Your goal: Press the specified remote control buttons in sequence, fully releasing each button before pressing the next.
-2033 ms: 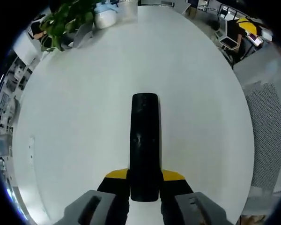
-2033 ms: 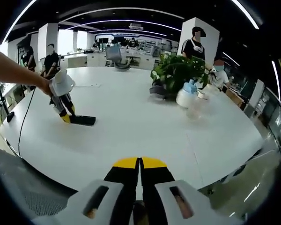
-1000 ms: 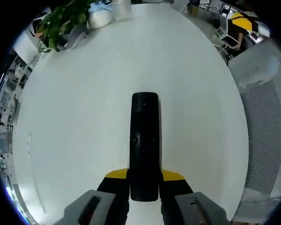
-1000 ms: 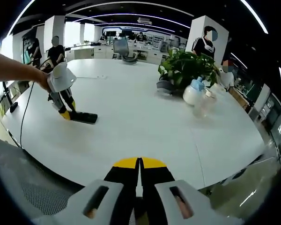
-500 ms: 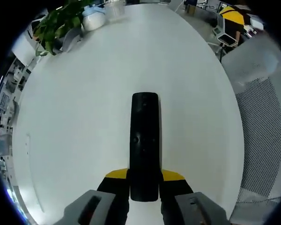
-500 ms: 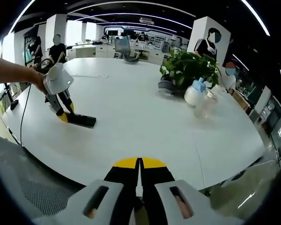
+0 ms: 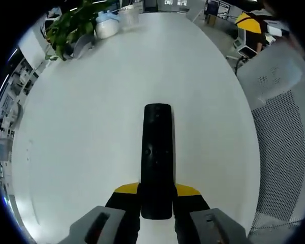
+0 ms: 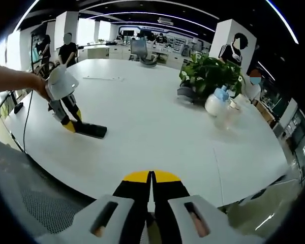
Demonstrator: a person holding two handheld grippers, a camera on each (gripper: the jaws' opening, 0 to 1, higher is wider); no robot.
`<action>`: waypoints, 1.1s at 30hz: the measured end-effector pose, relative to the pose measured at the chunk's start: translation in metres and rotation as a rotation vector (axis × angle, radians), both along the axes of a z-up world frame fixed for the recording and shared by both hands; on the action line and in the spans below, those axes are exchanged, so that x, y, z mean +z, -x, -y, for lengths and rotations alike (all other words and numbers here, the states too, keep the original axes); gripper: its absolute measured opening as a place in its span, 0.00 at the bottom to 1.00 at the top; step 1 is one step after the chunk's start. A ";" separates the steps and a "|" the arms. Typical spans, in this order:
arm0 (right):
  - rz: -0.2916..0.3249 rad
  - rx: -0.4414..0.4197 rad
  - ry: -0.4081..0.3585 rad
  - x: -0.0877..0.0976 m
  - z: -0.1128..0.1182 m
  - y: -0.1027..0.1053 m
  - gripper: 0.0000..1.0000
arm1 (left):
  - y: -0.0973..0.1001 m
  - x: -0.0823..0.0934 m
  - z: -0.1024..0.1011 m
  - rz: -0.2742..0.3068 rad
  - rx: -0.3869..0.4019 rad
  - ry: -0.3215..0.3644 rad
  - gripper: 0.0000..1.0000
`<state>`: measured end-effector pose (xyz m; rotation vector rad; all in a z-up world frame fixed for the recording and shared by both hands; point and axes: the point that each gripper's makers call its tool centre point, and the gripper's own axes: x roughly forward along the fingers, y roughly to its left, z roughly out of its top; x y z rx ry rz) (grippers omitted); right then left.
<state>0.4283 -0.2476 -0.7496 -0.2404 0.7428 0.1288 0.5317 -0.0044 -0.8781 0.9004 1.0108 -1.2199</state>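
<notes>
Left gripper (image 7: 156,195): its jaws are clamped on the near end of the black remote (image 7: 157,152).
Remote: long and black. In the left gripper view it points straight away from the jaws. In the right gripper view it lies flat on the bench (image 8: 157,137), far to the left (image 8: 90,130).
Right gripper (image 8: 152,183): its jaws are pressed together with nothing between them. It is at the near edge of the bench, well apart from the remote.
Bench: big, white and round.
Plant (image 8: 211,75): green and leafy, at the far side of the bench.
Jug (image 8: 215,103): white with a blue top, just beside the plant.
Hand (image 8: 40,87): it holds the left gripper (image 8: 67,123) from the left in the right gripper view.
Chair (image 7: 282,152): grey mesh, beside the bench.
</notes>
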 end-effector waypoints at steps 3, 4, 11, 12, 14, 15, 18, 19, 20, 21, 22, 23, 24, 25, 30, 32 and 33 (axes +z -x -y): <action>-0.003 0.010 0.003 -0.001 -0.002 0.000 0.00 | 0.006 0.000 0.000 0.001 0.004 0.004 0.23; -0.002 0.012 0.004 -0.001 -0.003 0.000 0.00 | 0.008 0.000 0.001 0.002 0.005 0.006 0.23; 0.006 0.017 0.005 0.001 -0.003 -0.001 0.00 | 0.022 0.001 0.002 0.004 0.009 0.030 0.23; 0.005 0.016 0.003 0.001 -0.003 0.000 0.00 | 0.024 0.001 0.002 0.006 0.006 0.033 0.23; 0.001 0.015 -0.002 0.001 -0.003 0.000 0.00 | 0.027 0.001 0.003 0.006 0.007 0.042 0.23; 0.001 0.016 -0.002 0.001 -0.004 0.000 0.00 | 0.028 0.001 0.003 0.006 0.015 0.052 0.23; -0.002 0.019 -0.001 0.000 -0.005 0.000 0.00 | 0.031 0.001 0.003 0.006 0.021 0.068 0.23; -0.004 0.023 -0.002 0.000 -0.005 0.000 0.00 | 0.033 0.001 0.003 0.007 0.020 0.072 0.23; -0.006 0.024 -0.002 -0.001 -0.006 0.000 0.00 | 0.036 0.001 0.004 0.007 0.018 0.079 0.23; -0.008 0.027 0.000 -0.001 -0.006 0.001 0.00 | 0.038 0.001 0.004 0.006 0.018 0.083 0.23; -0.009 0.029 0.001 -0.001 -0.006 0.001 0.00 | 0.041 0.001 0.004 0.006 0.019 0.088 0.23; -0.009 0.030 0.000 -0.001 -0.007 0.001 0.00 | 0.043 0.001 0.004 0.006 0.017 0.090 0.23; -0.008 0.030 -0.002 -0.001 -0.007 0.001 0.00 | 0.046 0.001 0.005 0.006 0.014 0.093 0.23; -0.007 0.030 -0.004 -0.001 -0.007 0.001 0.00 | 0.048 0.001 0.005 0.007 0.012 0.095 0.23; -0.009 0.031 -0.009 -0.001 -0.008 0.002 0.00 | 0.058 0.001 0.006 0.013 0.021 0.106 0.23; -0.011 0.033 -0.015 -0.001 -0.009 0.002 0.00 | 0.061 0.001 0.007 0.015 0.024 0.110 0.23; -0.015 0.033 -0.016 -0.002 -0.009 0.003 0.00 | 0.063 0.001 0.007 0.016 0.029 0.114 0.23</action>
